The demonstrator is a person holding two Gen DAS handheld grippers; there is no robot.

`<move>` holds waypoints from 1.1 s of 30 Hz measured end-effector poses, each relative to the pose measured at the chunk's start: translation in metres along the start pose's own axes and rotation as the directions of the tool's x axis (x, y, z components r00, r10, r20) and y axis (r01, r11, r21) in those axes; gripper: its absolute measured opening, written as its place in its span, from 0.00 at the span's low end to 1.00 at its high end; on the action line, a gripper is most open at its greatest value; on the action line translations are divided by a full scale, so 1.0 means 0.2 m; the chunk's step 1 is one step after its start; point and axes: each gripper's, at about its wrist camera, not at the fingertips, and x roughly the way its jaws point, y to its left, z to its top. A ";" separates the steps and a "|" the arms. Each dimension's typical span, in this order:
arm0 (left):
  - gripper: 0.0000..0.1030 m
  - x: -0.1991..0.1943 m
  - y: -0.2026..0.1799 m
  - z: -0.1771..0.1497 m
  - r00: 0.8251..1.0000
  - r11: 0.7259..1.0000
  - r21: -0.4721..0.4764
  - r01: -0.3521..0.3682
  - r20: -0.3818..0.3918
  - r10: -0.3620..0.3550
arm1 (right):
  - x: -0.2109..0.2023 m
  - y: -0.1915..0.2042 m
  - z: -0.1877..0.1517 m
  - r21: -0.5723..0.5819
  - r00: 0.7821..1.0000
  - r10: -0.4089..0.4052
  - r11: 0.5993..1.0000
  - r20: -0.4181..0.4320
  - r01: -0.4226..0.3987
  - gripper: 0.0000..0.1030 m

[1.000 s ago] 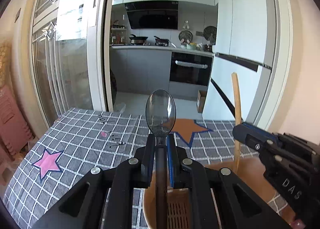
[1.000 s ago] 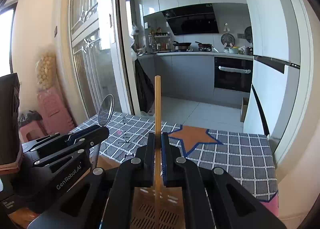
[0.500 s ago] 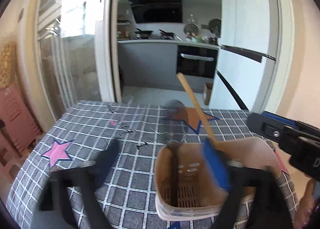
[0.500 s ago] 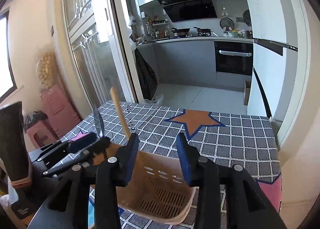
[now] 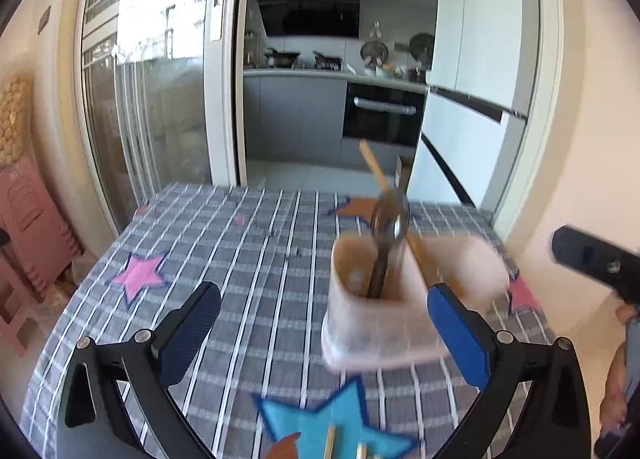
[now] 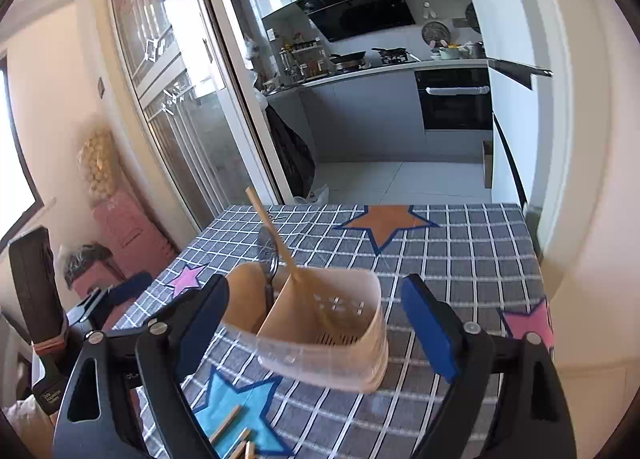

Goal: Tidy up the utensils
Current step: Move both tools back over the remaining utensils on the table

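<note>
A beige plastic utensil holder [image 5: 384, 319] [image 6: 320, 335] stands on the checked tablecloth [image 5: 248, 299]. A metal spoon [image 5: 386, 243] [image 6: 270, 259] stands in its left compartment, bowl up. A wooden chopstick [image 5: 378, 175] [image 6: 276, 239] leans in the right compartment. My left gripper [image 5: 324, 323] is open and empty, pulled back from the holder. My right gripper [image 6: 316, 319] is open and empty, its fingers either side of the holder at a distance. More wooden chopsticks [image 6: 232, 435] [image 5: 330, 443] lie on the blue star at the near edge.
The table's right edge [image 6: 540, 259] meets a wall. The other gripper shows at the left of the right wrist view [image 6: 100, 299] and at the right of the left wrist view [image 5: 596, 259]. A pink stool [image 5: 28, 227] stands left of the table.
Both grippers opened, letting the spoon and the chopstick into the holder, then drew back and up from it.
</note>
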 end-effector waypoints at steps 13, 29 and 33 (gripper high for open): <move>1.00 -0.23 0.23 -0.76 0.950 0.993 0.024 -0.112 -0.291 0.114 | -0.18 0.07 -0.66 0.107 0.922 0.007 0.994 -0.388 0.037 1.00; 1.00 -0.25 0.22 -0.98 0.924 0.994 0.074 -0.077 -0.370 0.099 | -0.28 0.12 -1.10 -0.094 0.835 -0.196 0.981 -0.514 0.172 1.00; 1.00 -0.24 0.23 -1.00 0.919 0.993 0.081 -0.084 -0.379 0.109 | -0.26 0.15 -1.12 -0.117 0.826 -0.227 0.974 -0.516 0.194 0.99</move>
